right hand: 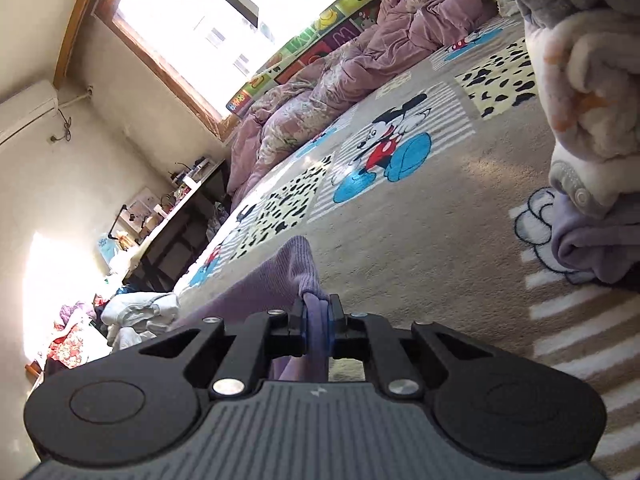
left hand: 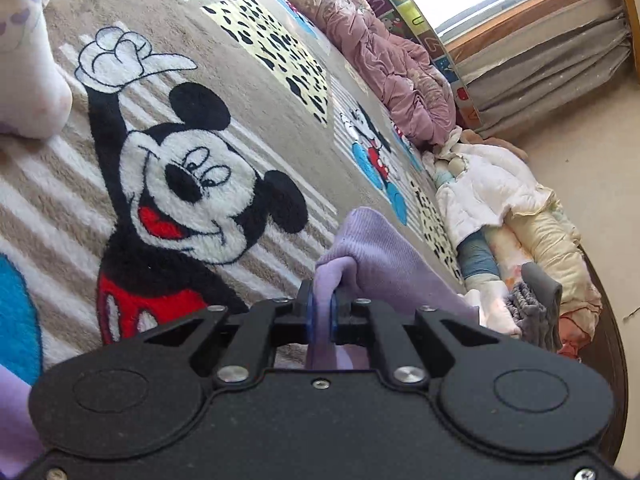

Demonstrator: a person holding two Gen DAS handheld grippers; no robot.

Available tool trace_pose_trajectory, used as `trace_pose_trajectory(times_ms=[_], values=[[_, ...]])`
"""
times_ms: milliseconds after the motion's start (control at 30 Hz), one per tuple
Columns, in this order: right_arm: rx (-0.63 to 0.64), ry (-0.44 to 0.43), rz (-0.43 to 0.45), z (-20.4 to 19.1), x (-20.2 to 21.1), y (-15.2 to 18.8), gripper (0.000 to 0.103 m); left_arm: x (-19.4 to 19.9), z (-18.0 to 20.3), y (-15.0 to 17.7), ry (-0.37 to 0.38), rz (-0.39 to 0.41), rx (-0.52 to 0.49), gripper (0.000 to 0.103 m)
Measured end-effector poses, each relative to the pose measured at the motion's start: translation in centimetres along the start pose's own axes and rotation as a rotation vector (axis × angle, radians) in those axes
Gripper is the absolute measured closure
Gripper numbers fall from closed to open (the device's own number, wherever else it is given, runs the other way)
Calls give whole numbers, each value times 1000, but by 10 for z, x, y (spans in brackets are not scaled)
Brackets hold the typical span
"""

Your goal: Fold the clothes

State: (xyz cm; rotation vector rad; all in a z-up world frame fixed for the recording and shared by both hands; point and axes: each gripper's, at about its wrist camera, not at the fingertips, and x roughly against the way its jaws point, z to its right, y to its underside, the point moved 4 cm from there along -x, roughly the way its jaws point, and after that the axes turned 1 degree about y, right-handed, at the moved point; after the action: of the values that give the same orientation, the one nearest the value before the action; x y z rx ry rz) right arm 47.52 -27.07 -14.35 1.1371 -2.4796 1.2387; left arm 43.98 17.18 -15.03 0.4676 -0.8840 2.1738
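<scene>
**Both grippers clamped on the lilac garment above the bed**

1. Left gripper (left hand: 322,306): my fingers (left hand: 309,312) are closed on a fold of the lilac garment (left hand: 376,256). The cloth passes between the blue pads and bunches up just ahead of them, then spreads away to the right of the fingers. More lilac cloth shows at the lower left edge of the left wrist view.

2. Right gripper (right hand: 318,316): my fingers (right hand: 335,316) are closed on another fold of the same garment (right hand: 288,272). The cloth rises in a ribbed peak just ahead of the pads and drops away to the left of the fingers.

3. Location of the garment: it is held over the blanket (left hand: 224,92) that covers the bed, a beige fleece with cartoon mouse panels and black-spotted panels. Whether the hanging part touches the blanket cannot be told.

4. Other items on the bed:
   - A pink quilt (left hand: 384,56) lies crumpled along the far edge of the bed, against a coloured letter panel (left hand: 416,8).
   - A clothes pile (left hand: 508,216) of white, cream and grey pieces lies along the bed's right edge in the left wrist view.
   - In the right wrist view, a white fleece piece (right hand: 592,104) with orange marks sits at the upper right, resting on a second lilac bundle (right hand: 596,240) that lies on the blanket.

5. Surroundings: a window (right hand: 200,20) stands behind the quilt.
</scene>
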Motion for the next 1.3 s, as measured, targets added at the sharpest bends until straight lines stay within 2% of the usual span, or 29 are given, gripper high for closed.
trace_pose_trajectory(times_ms=[33, 100, 167, 200, 300, 367, 433, 500, 633, 667, 767, 833, 900, 1100, 1167, 1233, 1267, 1300], values=[[16, 63, -39, 5, -9, 4, 88, -8, -4, 4, -55, -21, -2, 95], [49, 177, -105, 13, -25, 12, 88, -13, -9, 6, -69, -20, 19, 88], [56, 192, -91, 8, -23, 12, 82, -8, -6, 3, -65, -21, 15, 85], [51, 195, -78, 5, -19, 10, 79, -3, -4, 2, -63, -17, 7, 76], [91, 223, -1, -9, 5, 2, 77, 24, -1, -4, -64, 43, 10, 63], [107, 202, 61, -23, 30, 1, 76, 48, 2, -7, -68, 95, 3, 62], [108, 170, 109, -36, 54, 4, 73, 86, 5, -4, -94, 180, -28, 59], [129, 137, 121, -54, 72, 16, 73, 124, 4, 1, -131, 263, -51, 54], [240, 67, 64, -108, 89, 69, 73, 176, -14, 22, -342, 381, -115, 53], [271, 50, 46, -122, 92, 83, 73, 185, -25, 31, -384, 394, -97, 53], [353, 21, -16, -161, 87, 129, 73, 203, -62, 46, -394, 402, 36, 53], [396, 5, -56, -184, 82, 159, 73, 212, -80, 49, -357, 412, 131, 52], [372, -27, -94, -198, 72, 182, 73, 214, -94, 48, -321, 403, 221, 47], [367, -46, -171, -219, 46, 241, 73, 193, -116, 55, -316, 335, 330, 47], [352, -35, -168, -215, 43, 250, 72, 186, -119, 56, -313, 343, 341, 48], [324, -32, -158, -210, 43, 255, 72, 181, -114, 55, -314, 358, 312, 49], [318, -27, -153, -209, 44, 256, 73, 179, -111, 54, -310, 359, 292, 65], [312, -23, -148, -209, 45, 257, 73, 176, -109, 54, -305, 358, 272, 89]])
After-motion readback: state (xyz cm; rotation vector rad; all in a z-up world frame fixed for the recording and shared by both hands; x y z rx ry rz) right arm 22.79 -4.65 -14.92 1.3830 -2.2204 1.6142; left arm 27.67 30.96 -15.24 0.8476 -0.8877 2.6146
